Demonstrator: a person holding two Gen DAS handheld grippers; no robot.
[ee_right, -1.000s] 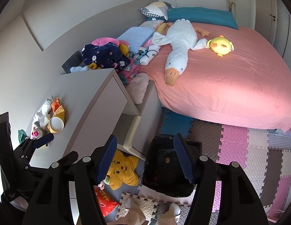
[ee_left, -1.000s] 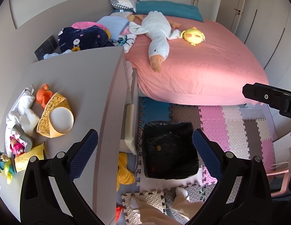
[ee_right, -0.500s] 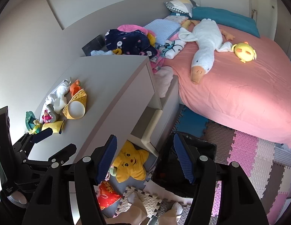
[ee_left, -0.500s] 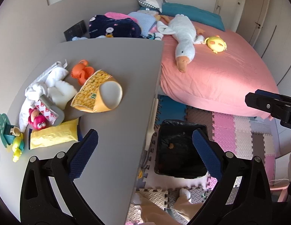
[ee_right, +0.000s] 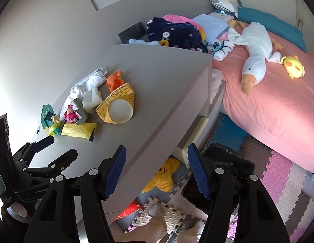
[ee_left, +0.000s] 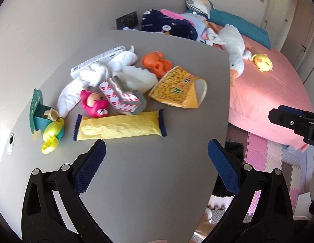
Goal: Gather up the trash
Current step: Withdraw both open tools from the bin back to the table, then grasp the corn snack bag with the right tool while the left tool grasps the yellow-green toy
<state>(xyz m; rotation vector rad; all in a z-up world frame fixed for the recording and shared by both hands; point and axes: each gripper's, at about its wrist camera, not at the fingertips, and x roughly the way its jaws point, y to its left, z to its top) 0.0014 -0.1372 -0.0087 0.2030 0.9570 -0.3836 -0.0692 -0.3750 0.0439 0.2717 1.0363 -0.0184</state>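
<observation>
Fingers of our left gripper [ee_left: 157, 154] and right gripper [ee_right: 156, 170] stand apart, empty. We have swung from the bin [ee_right: 228, 162] to the table; now the yellow wrapper [ee_left: 118, 126] lies just above centre, ready to take.

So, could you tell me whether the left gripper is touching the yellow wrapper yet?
Apart. In the left wrist view, bare tabletop shows between the open left gripper and the yellow wrapper beyond it.

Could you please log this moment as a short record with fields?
surface: grey desk
trash on desk: long yellow wrapper, yellow cup-shaped snack pack, crumpled white tissues
toys on desk: pink figure, orange toy
bin: black-lined bin on the floor mats beside the desk
left gripper: jaws open, empty
right gripper: jaws open, empty
</observation>
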